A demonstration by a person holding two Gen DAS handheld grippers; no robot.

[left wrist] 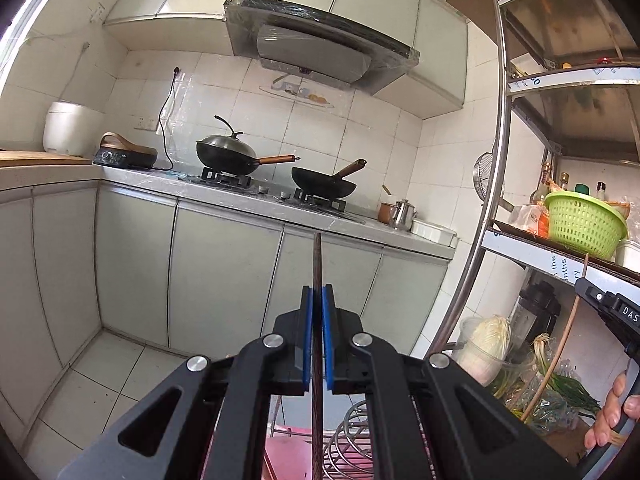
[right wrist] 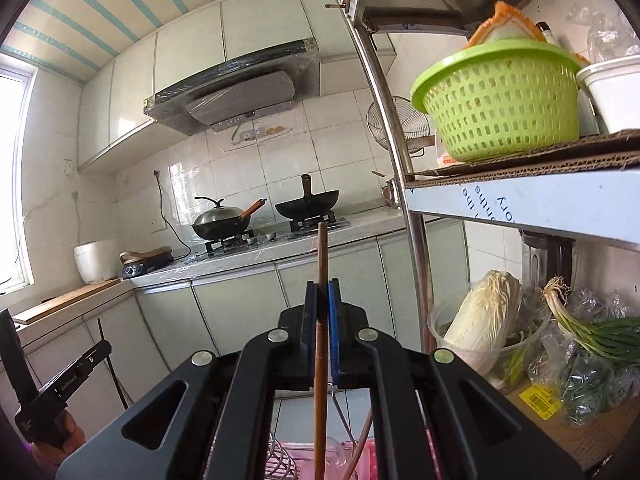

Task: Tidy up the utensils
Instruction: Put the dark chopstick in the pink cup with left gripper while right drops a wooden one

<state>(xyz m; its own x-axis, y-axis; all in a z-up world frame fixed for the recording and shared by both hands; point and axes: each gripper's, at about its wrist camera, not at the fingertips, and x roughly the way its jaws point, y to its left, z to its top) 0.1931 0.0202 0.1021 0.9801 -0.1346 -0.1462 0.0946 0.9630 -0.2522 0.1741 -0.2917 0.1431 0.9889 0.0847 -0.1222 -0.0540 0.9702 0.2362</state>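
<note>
Chopsticks fill both my tools: my left gripper (left wrist: 317, 300) is clamped on a thin dark wooden chopstick (left wrist: 317, 264), my right gripper (right wrist: 322, 296) on a reddish-brown wooden chopstick (right wrist: 322, 256). Pinched so narrowly and raised over the wire dish rack (left wrist: 352, 440), either could, I judge, pivot and slip.

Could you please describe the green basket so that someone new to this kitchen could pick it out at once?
Start at the metal shelf rack to the right of the stove counter. On its cardboard-lined shelf stands the green basket, beside a white tub. It is the only bright lime, perforated plastic thing there.
</note>
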